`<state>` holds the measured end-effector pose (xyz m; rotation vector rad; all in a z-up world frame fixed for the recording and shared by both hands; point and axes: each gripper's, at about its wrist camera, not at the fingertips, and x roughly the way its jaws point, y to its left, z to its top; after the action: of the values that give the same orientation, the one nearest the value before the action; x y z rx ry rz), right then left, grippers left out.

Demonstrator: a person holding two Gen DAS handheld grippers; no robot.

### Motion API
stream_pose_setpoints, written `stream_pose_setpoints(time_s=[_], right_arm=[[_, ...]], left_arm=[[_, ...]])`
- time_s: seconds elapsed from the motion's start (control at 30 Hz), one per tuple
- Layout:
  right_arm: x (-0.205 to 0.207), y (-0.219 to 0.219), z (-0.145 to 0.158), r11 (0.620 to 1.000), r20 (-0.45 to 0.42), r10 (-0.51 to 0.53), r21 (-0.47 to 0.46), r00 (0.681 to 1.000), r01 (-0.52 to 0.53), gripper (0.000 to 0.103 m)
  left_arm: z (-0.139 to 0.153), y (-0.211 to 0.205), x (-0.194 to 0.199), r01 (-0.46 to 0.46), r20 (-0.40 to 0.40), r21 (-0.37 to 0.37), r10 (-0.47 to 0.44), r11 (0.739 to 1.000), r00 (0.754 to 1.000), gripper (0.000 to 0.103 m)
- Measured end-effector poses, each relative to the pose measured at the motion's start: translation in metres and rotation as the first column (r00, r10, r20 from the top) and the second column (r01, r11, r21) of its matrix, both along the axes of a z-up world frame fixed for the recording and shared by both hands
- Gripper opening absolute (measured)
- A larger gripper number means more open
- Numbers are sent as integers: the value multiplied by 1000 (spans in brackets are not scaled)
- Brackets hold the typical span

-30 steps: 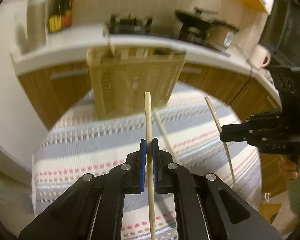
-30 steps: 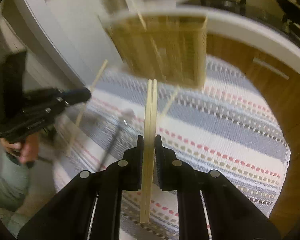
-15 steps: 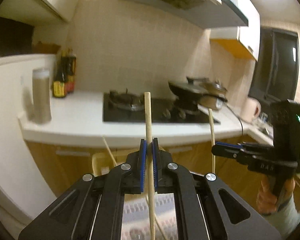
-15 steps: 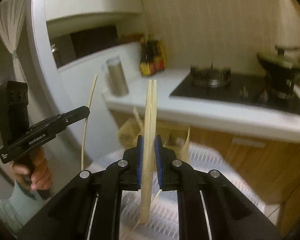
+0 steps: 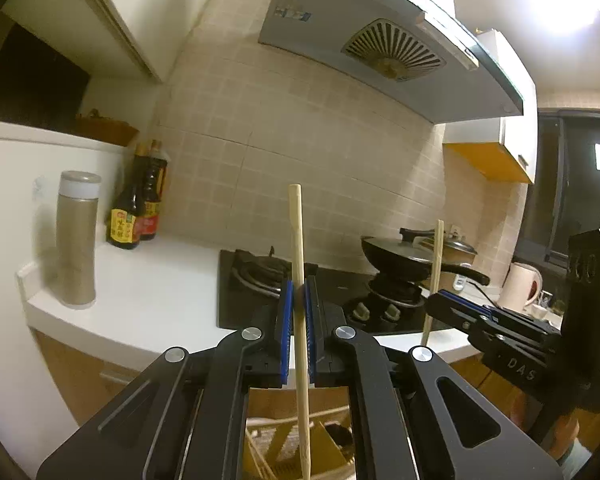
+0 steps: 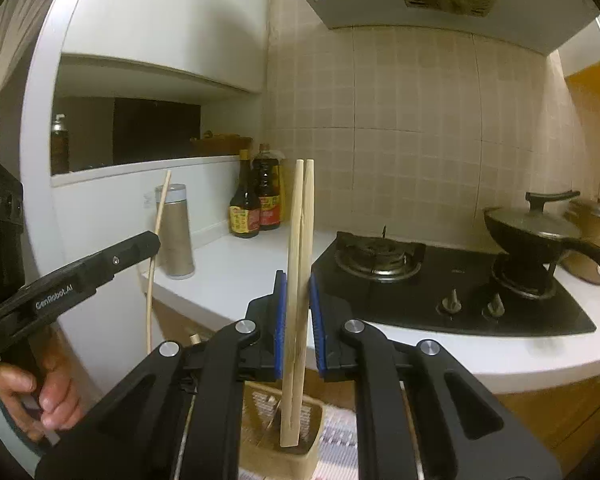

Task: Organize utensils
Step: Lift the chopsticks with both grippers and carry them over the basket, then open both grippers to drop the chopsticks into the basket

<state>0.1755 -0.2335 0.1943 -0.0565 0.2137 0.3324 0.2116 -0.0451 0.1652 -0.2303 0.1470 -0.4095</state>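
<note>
My left gripper (image 5: 297,300) is shut on one wooden chopstick (image 5: 298,248) that stands upright between the blue pads. It also shows in the right wrist view (image 6: 153,246), holding that chopstick (image 6: 158,224). My right gripper (image 6: 298,292) is shut on a pair of wooden chopsticks (image 6: 300,240), upright, lower ends over the wooden utensil holder (image 6: 284,452). In the left wrist view the right gripper (image 5: 434,300) holds its chopsticks (image 5: 434,264). The holder (image 5: 300,448) shows low between the left fingers.
A white counter (image 6: 240,272) carries a metal flask (image 6: 176,232), two sauce bottles (image 6: 256,200), a black gas hob (image 6: 440,280) and a lidded pan (image 6: 536,228). A range hood (image 5: 380,48) hangs above. A striped cloth (image 6: 340,444) lies under the holder.
Both grippers have tilted up from looking down at the striped cloth and holder to looking level at the counter and wall. Each keeps its chopsticks.
</note>
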Motion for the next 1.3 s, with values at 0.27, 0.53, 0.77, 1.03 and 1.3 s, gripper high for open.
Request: stream_pose_setpoints(time_s=[0.27, 0.53, 0.77, 1.03, 1.3], right_arm=[[31, 1, -30, 1000, 31, -15, -8, 999, 16, 10], [37, 1, -54, 1000, 15, -21, 10, 1000, 21, 10], [31, 1, -62, 1000, 25, -9, 1, 1000, 9, 10], [19, -5, -72, 1000, -31, 22, -16, 999, -22, 12], [3, -22, -77, 998, -131, 44, 56, 990, -37, 19]], left_arm=[[-33, -9, 25, -53, 2, -3, 53, 999, 999, 4], [-64, -22, 29, -106, 18, 61, 105, 992, 994, 4], [-68, -23, 24, -102, 37, 67, 100, 993, 994, 4], [-77, -9, 25, -22, -29, 15, 22, 1000, 999, 22], [-67, 4, 0, 16, -43, 23, -15, 1000, 999, 41]])
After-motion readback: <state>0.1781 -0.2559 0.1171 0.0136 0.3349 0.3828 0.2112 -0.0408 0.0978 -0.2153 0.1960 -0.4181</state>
